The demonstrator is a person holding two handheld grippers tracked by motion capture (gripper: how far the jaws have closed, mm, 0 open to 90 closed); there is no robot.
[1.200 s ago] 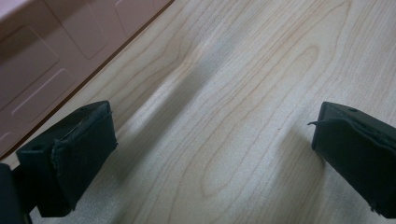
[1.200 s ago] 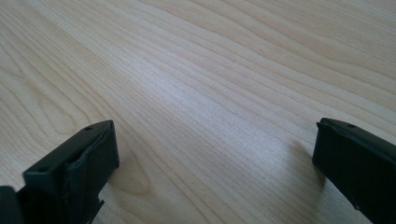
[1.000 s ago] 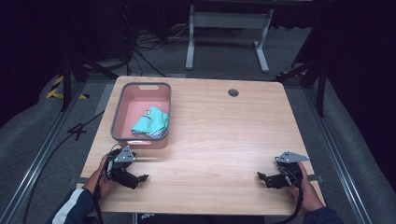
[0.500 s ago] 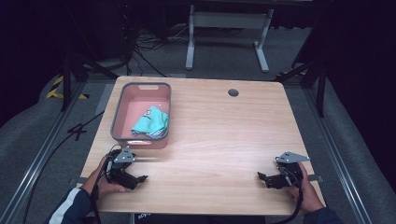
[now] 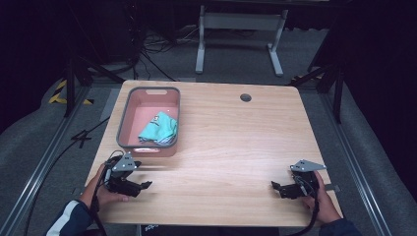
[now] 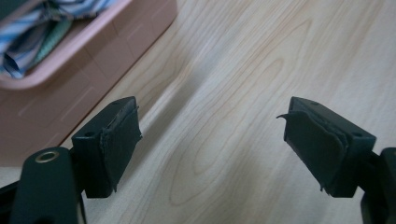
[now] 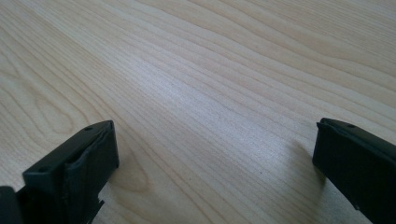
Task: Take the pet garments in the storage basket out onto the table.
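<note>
High view, left gripper (image 5: pixel 140 186) near pink basket (image 5: pixel 129 113), jaws apart, closing

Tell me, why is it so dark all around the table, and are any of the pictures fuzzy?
In the high view, light falls on the table while the floor and room behind stay nearly black. In the left gripper view, the pink bin and the cloth inside look soft and blurry, but the pads are sharp. In the right gripper view, a pale sheen glares off the wood.

Light wooden surface (image 5: pixel 236 142), round cable hole (image 5: pixel 245 97) near far edge. White metal frame (image 5: pixel 239 37) on grey floor (image 5: pixel 44 147) beyond; yellow-black hazard tape (image 5: pixel 61 93) at left.
</note>
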